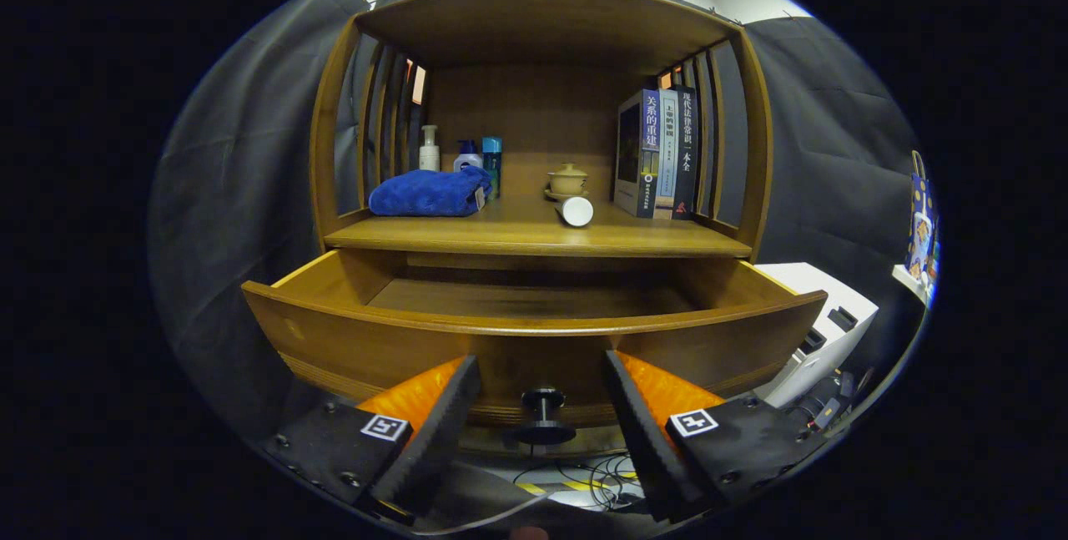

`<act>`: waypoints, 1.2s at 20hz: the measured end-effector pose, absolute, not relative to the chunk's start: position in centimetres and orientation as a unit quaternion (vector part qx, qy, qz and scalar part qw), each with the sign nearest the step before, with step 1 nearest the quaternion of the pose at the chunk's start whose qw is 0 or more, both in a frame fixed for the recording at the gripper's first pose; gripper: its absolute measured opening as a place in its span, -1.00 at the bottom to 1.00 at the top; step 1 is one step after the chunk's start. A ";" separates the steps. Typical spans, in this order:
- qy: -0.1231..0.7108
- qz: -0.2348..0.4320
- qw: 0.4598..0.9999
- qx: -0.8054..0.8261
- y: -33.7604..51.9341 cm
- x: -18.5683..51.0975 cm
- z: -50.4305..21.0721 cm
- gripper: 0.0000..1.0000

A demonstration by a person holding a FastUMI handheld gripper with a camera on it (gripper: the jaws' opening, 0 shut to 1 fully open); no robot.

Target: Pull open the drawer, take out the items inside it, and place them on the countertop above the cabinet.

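Wooden and warm brown, the cabinet (pixel 534 31) stands straight ahead of me, and its drawer (pixel 534 344) is pulled well out toward my tool (pixel 542 415). My tool is open, its two fingers spread wide apart and gripping nothing. Between them sits the drawer's dark round knob (pixel 543 415), touched by neither finger. The drawer front curves across just beyond my fingertips, and over its top edge I can see the bare wooden drawer floor (pixel 534 298); the part of the floor nearest the front is hidden behind the front panel, so I cannot tell what lies there.

Above the drawer is the counter (pixel 517 238) of the cabinet, roofed by a top board and flanked by slatted sides. On its left part lies a folded blue towel (pixel 430 192). Behind the towel stand a white pump bottle (pixel 429 148), a dark blue bottle with a white base (pixel 468 156) and a teal can (pixel 492 160). Near the middle sits a small lidded tea cup (pixel 568 179) on a saucer, and just in front of it a white cylinder (pixel 576 210) lies on its side, its round end facing me. To the right a row of books (pixel 659 152) stands upright against the slatted side.

Beyond the drawer's right corner stands a white box-like appliance (pixel 822 331), and cables (pixel 584 473) trail on the floor below my fingers.
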State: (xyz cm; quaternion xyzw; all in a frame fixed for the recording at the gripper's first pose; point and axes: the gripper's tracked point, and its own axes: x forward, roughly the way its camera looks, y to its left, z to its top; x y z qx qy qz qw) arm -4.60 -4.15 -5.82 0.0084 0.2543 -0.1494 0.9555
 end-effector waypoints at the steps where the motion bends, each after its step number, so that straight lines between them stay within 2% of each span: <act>1: 0.256 -0.149 0.955 0.009 -4.2 -4.1 -6.0 0.97; 14: 0.231 -0.148 0.962 0.009 -7.1 4.2 -7.6 0.97; 24: 0.222 -0.150 0.963 0.007 -7.6 6.3 -8.4 0.98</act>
